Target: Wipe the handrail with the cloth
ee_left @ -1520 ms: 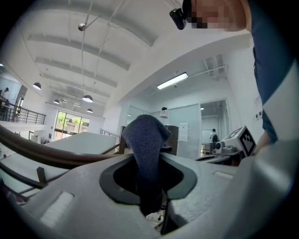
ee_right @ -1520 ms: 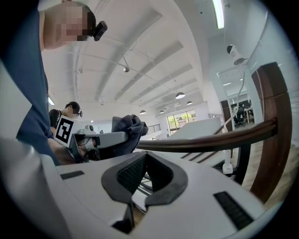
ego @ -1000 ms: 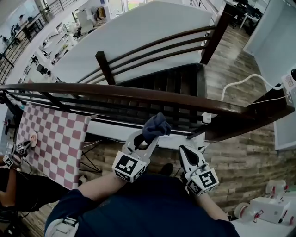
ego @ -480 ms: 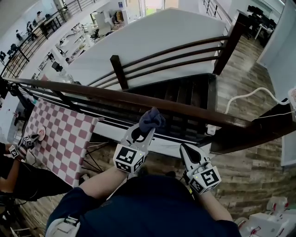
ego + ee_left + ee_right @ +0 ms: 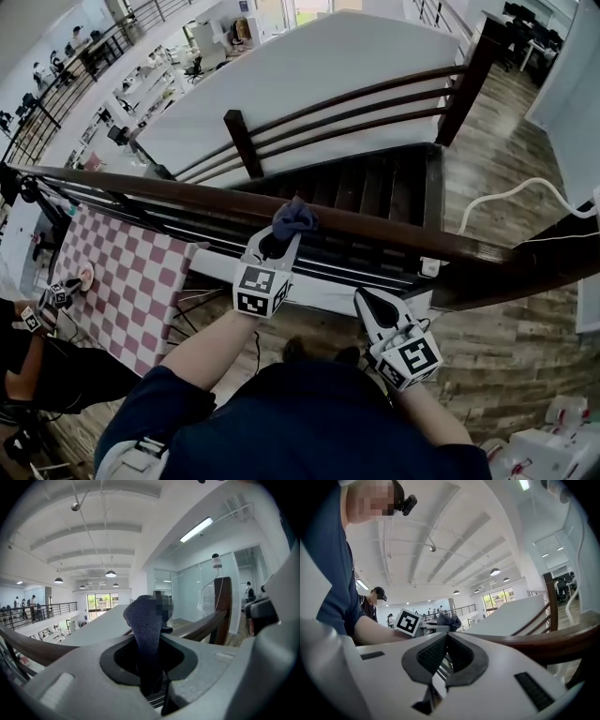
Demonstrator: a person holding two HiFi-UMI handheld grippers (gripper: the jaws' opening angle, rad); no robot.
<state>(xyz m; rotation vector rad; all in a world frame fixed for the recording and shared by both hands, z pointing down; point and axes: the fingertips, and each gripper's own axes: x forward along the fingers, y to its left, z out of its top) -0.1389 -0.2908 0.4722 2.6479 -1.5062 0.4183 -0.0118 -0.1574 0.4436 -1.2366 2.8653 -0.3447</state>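
Wiping looked barely begun: my left gripper [image 5: 278, 242] was clamped on the dark cloth [image 5: 293, 217], which seemed pressed to the handrail [image 5: 169, 187] at 1 spot, while my right gripper [image 5: 364, 298] hung below, jaws together and empty, the rest of the rail, I judged, left to cover.

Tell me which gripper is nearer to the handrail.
Left. The left gripper, jaws shut on the cloth, holds it up at the handrail. The right gripper, jaws shut and empty, sits short of the rail, nearer the person's body.
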